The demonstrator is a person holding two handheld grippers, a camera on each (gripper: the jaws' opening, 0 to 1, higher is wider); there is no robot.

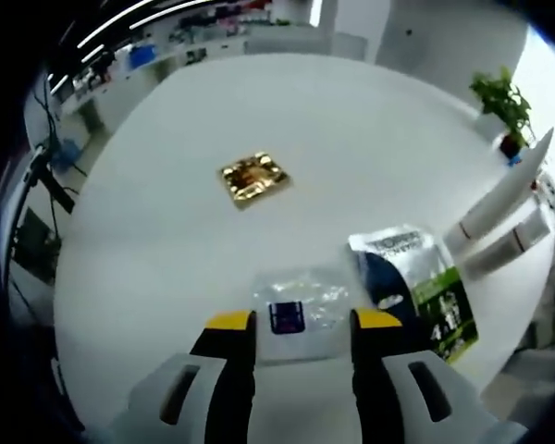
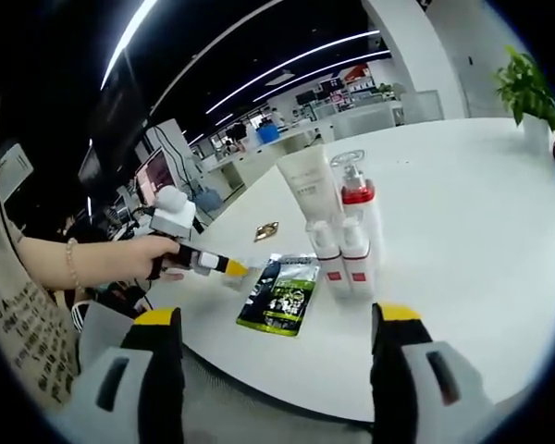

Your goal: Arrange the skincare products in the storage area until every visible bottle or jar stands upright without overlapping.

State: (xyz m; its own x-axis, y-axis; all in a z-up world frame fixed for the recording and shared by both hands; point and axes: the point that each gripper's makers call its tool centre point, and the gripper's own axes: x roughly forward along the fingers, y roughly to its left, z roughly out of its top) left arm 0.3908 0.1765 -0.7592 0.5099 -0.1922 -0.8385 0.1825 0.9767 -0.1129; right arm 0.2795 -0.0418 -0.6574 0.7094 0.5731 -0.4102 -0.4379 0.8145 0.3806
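Note:
My left gripper (image 1: 303, 324) is open, its yellow-tipped jaws standing on either side of a clear plastic sachet (image 1: 301, 307) with a blue label, flat on the white table (image 1: 351, 139). A dark and green pouch (image 1: 418, 287) lies just to its right. In the right gripper view a tall white tube (image 2: 307, 185), a bottle with a red collar (image 2: 356, 199) and two small white bottles (image 2: 340, 257) stand upright together. The pouch (image 2: 282, 294) lies in front of them. My right gripper (image 2: 277, 314) hangs open near the table's edge, holding nothing.
A gold packet (image 1: 254, 178) lies flat mid-table. White tubes (image 1: 504, 208) rise at the right of the left gripper view. A potted plant (image 2: 527, 88) stands at the far edge. A person's hand (image 2: 134, 257) holds the left gripper (image 2: 208, 263). Desks and monitors lie beyond.

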